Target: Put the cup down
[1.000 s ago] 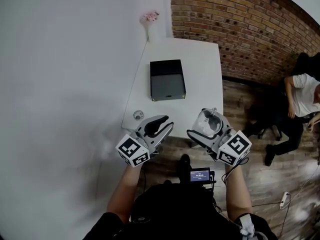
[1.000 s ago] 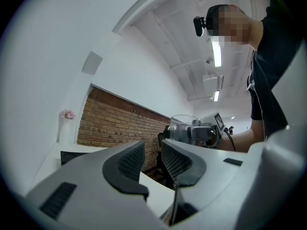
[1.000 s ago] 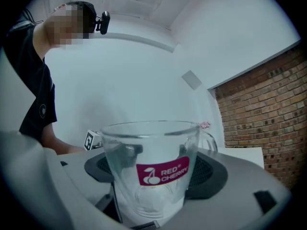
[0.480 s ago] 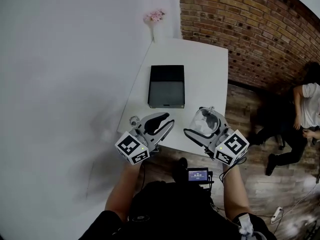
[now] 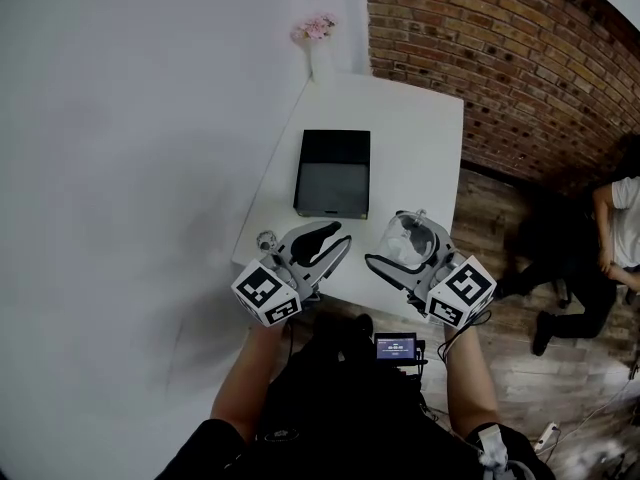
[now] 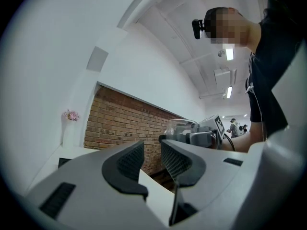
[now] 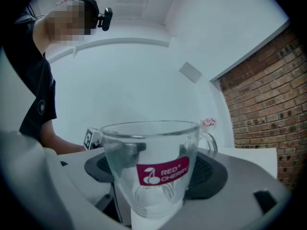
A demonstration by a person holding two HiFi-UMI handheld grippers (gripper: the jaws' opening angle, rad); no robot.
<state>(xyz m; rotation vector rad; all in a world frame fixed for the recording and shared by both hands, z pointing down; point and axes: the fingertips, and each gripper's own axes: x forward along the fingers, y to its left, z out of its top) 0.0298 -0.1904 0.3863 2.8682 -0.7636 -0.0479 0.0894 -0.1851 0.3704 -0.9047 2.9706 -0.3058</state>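
Note:
A clear glass cup (image 7: 151,169) with a handle and a red label sits upright between the dark pads of my right gripper (image 7: 153,176), which is shut on it. In the head view the cup (image 5: 412,240) and right gripper (image 5: 392,242) hang over the near edge of the white table (image 5: 420,158). To their left, my left gripper (image 5: 338,240) also hovers over the near edge. Its jaws stand a little apart, and in the left gripper view nothing lies between the left gripper (image 6: 152,150) pads.
A black box (image 5: 333,173) lies in the middle of the table. A small round object (image 5: 266,239) sits at the near left corner, and a vase of pink flowers (image 5: 318,33) at the far end. White wall to the left, brick wall behind; a person (image 5: 615,238) sits at right.
Both grippers and the camera have come forward towards the table; the grippers now reach over its near edge. The cup stays in the right gripper's hold.

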